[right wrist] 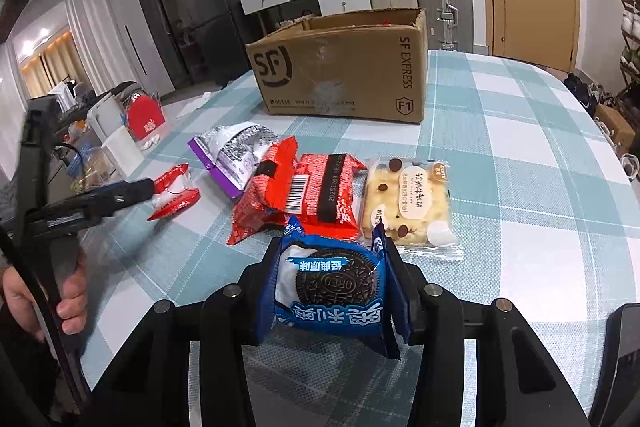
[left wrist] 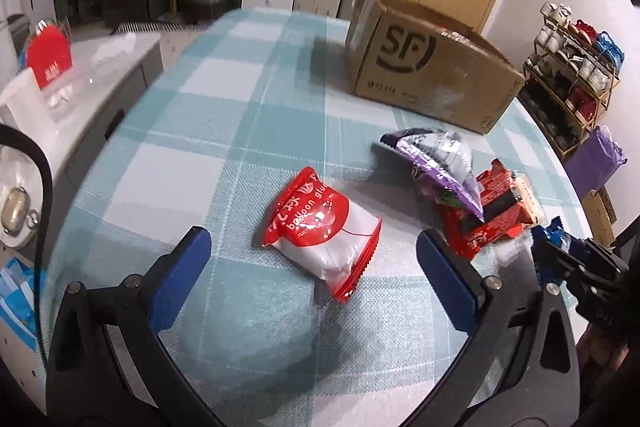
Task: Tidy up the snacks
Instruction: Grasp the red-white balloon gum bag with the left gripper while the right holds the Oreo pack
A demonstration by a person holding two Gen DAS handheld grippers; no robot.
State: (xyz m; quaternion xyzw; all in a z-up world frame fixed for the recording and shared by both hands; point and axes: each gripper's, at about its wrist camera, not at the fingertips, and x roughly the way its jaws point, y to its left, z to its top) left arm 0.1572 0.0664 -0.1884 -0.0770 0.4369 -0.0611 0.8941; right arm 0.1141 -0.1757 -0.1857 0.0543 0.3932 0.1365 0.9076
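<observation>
Snacks in crinkly wrappers, spread loose over the near half of a table under a teal-and-white checked cloth (right wrist: 520, 131). Blue foil Oreo packet (right wrist: 332, 287) pinched upright between the blue pads of the right gripper (right wrist: 332, 291), closed on its two sides, just near of the pile. Red-and-white "balloon glue" pouch (left wrist: 320, 227) lying flat on the cloth, apart from the rest, squarely between the wide-spread fingers of the left gripper (left wrist: 316, 263); jaws apart, touching nothing. Farther right in that view, a purple-and-silver foil bag (left wrist: 440, 163) leaning over two overlapping red barcode-printed packets (right wrist: 316, 195). Touching those on the right, a clear-wrapped pale cake with chocolate chips (right wrist: 408, 203), seen only from the right wrist.

Beyond the pile, toward the far edge, an open brown corrugated SF Express carton (right wrist: 340, 75), well apart from every wrapper. Interior mostly hidden by its wall, so impossible to say whether anything sits inside.

Judged from this: early going. One packet in hand, one lined up for a grasp, four more waiting on the cloth, none visibly stowed. Carton the likely destination, though only a guess.
</observation>
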